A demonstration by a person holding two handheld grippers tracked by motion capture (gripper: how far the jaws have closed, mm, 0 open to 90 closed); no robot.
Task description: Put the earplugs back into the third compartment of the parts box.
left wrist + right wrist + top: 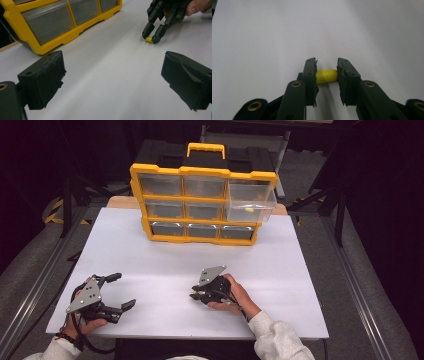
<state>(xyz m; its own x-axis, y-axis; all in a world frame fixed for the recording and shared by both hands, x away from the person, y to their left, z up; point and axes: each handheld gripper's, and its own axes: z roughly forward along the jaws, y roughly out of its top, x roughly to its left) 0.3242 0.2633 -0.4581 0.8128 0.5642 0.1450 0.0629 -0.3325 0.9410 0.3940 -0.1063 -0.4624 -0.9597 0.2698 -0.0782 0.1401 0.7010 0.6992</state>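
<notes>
Left gripper [116, 292] rests near the bench's [150, 255] left front corner, jaws wide apart with nothing between them. Right gripper [194, 296] sits mid-bench, tips down on the white surface, jaws clamped on a small yellow piece [326, 76] — the high view hides that piece behind the hand, while both gripper views catch it pinched at the tips, touching the bench. At the back stands the yellow drawer organiser [200, 205]; the high view shows its top-right drawer [250, 202] pulled out.
</notes>
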